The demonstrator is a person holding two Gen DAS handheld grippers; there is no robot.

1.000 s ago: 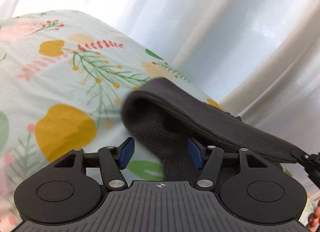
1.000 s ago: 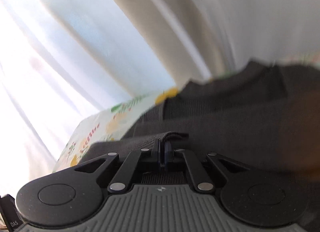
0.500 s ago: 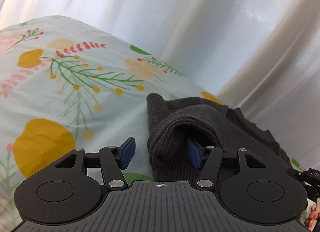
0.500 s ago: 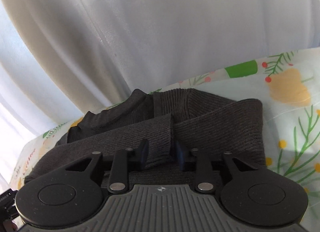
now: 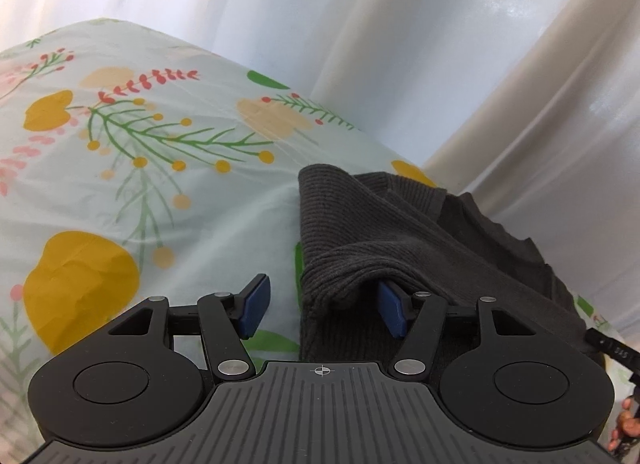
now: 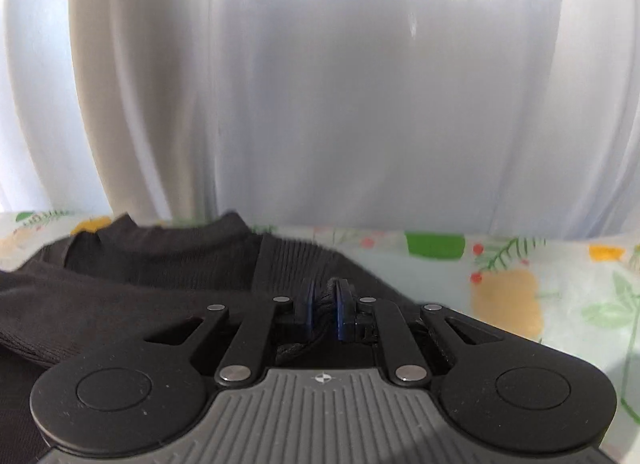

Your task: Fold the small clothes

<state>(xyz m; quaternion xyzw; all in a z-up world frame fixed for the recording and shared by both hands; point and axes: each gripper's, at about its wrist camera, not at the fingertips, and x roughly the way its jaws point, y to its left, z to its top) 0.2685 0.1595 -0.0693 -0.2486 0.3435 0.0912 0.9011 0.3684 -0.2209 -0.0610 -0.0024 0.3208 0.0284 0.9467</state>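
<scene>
The dark grey ribbed garment (image 5: pixel 400 224) lies partly folded on the floral sheet (image 5: pixel 160 184), at the sheet's far edge next to the white curtain (image 5: pixel 360 44). In the left wrist view the garment's near end rises in a rounded fold, and its long axis runs from that fold toward the lower right of the frame, roughly parallel to the sheet's far edge. The left gripper (image 5: pixel 324 310) stands about half open; its right-hand blue pad (image 5: pixel 392 314) sits tucked under the overhanging fold, while its other pad (image 5: pixel 254 310) is clear of the garment, over bare sheet. The fabric's edge lies between the two pads, and they do not clamp it. In the right wrist view the garment (image 6: pixel 160 264) extends to the left of the frame, with a ribbed neckline band at its far side, toward the curtain (image 6: pixel 320 104). The right gripper (image 6: pixel 323 314) has just been closing; its pads stand nearly together and pinch a small bunched ridge of the garment's knit between them. The sheet (image 6: pixel 520 284) lies bare to the right of this gripper. At the lower right edge of the left wrist view, part of the other gripper's body and a person's fingertips (image 5: pixel 628 424) are visible.
</scene>
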